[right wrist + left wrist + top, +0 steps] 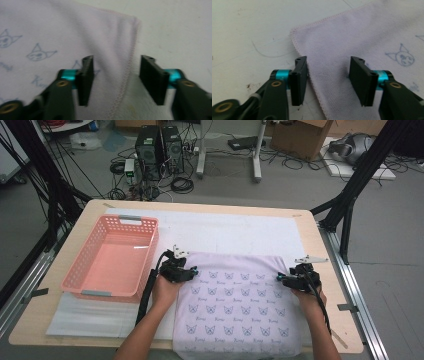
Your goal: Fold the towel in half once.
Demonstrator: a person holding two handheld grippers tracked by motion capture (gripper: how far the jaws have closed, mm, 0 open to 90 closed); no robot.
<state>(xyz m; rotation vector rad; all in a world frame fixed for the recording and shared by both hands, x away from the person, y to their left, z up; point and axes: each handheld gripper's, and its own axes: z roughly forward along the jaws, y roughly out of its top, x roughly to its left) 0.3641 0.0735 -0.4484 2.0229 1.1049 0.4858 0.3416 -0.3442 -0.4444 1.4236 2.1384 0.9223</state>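
Note:
A pale lilac towel (235,300) printed with small cat faces lies flat on the white mat, its near end hanging over the table's front edge. My left gripper (192,272) stands open at the towel's left edge near the far left corner; in the left gripper view the towel (342,50) edge runs between the spread jaws of the left gripper (328,75). My right gripper (281,279) is open at the towel's right edge; in the right gripper view the stitched hem of the towel (62,37) passes between the jaws of the right gripper (116,75).
A pink plastic basket (80,270) stands empty on the left of the table. The white mat (225,227) covers most of the wooden tabletop. Black frame legs, computers, cables and boxes stand on the floor beyond the table.

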